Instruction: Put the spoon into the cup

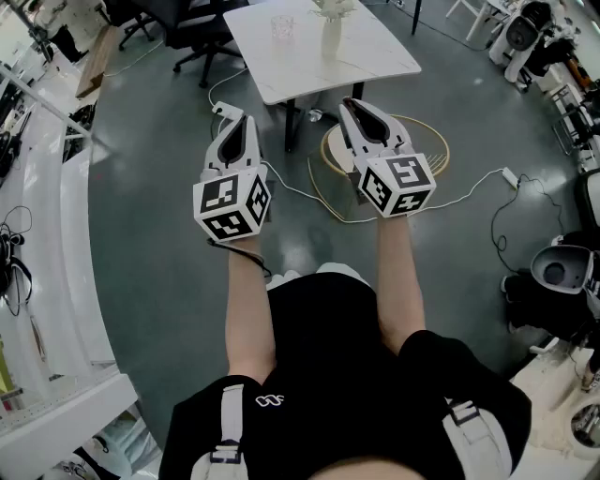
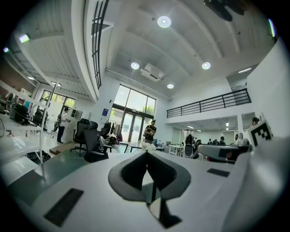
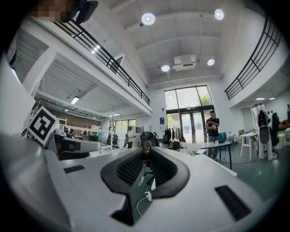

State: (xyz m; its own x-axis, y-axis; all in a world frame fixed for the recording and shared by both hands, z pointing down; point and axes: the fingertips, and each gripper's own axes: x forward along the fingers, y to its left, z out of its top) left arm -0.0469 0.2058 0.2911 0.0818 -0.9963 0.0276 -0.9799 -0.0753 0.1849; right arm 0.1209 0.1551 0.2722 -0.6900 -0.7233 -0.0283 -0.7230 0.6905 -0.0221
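Observation:
A clear glass cup (image 1: 282,26) stands on a white table (image 1: 375,52) ahead, beside a white vase (image 1: 332,36) with flowers. Both grippers are held level over the floor, short of the table. In the head view my left gripper (image 1: 225,112) is at the left, and its jaws meet at the tips with nothing between them (image 2: 147,153). My right gripper (image 1: 349,101) is closed to a narrow gap. A small shiny thing that looks like the spoon's end (image 3: 147,145) sits pinched between its tips. The spoon's remaining length is hidden.
Black office chairs (image 1: 202,28) stand left of the table. A white cable (image 1: 309,192) and a gold ring base (image 1: 337,155) lie on the floor below the grippers. A white counter (image 1: 66,234) runs along the left. A person (image 3: 212,124) stands far off by the glass doors.

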